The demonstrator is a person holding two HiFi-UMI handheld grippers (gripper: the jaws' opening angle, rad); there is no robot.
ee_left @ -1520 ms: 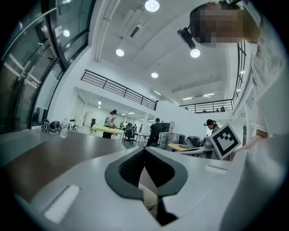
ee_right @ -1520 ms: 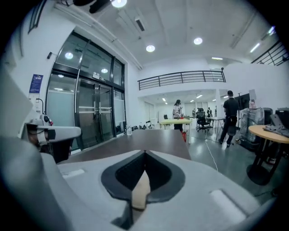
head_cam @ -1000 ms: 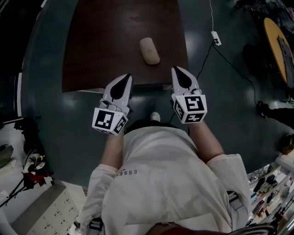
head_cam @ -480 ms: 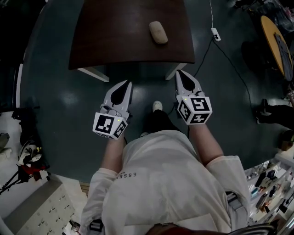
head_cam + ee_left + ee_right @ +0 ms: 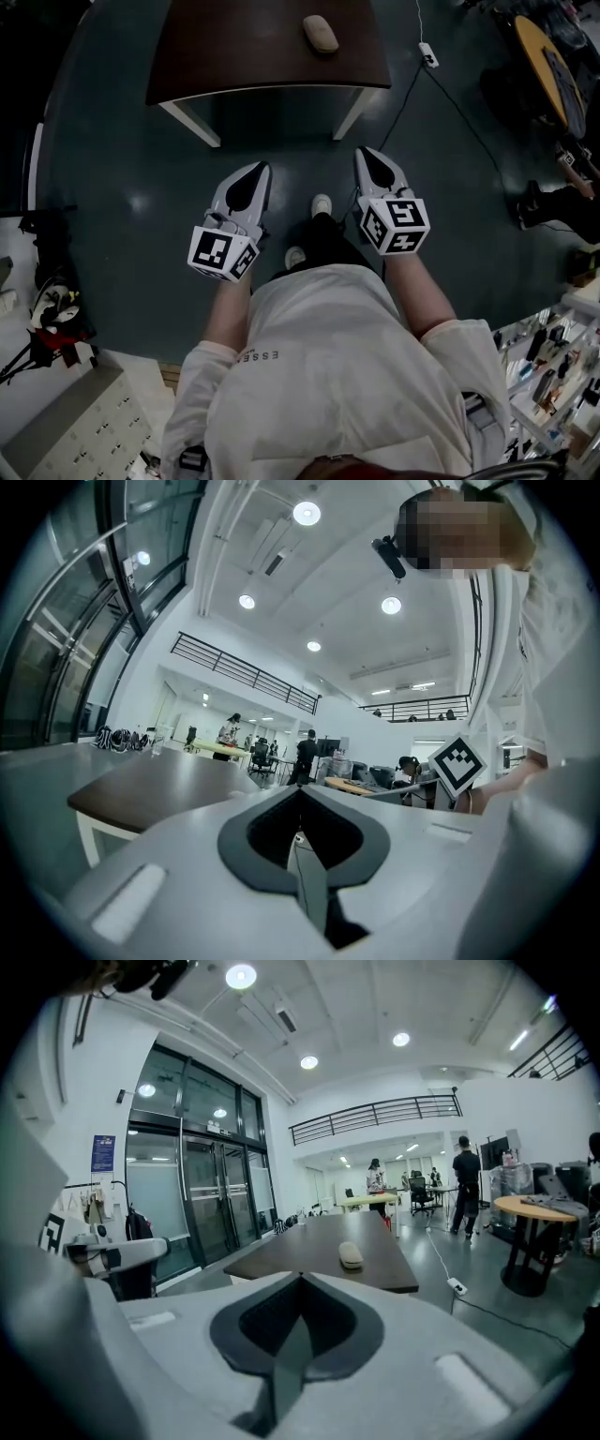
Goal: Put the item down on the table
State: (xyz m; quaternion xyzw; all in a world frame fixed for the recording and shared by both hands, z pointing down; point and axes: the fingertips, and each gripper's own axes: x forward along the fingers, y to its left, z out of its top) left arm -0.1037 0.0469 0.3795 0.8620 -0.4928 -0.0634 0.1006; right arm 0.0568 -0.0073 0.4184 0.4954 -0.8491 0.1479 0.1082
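A pale oblong item (image 5: 321, 34) lies on the dark brown table (image 5: 234, 47) at the top of the head view; the right gripper view shows the item (image 5: 351, 1254) on the table top (image 5: 309, 1251) well ahead. Both grippers hang over the floor, short of the table. My left gripper (image 5: 253, 170) is shut with nothing in it, its jaws (image 5: 298, 836) pressed together. My right gripper (image 5: 366, 153) is shut and empty too, seen again as the right gripper (image 5: 300, 1321).
A white power strip (image 5: 427, 54) with a cable lies on the floor right of the table. A round yellow table (image 5: 544, 70) stands at the far right. White table legs (image 5: 192, 122) face me. People stand in the hall beyond.
The table and the item have slid toward the top of the head view as I stepped back. Both grippers stay shut and now hang over bare floor.
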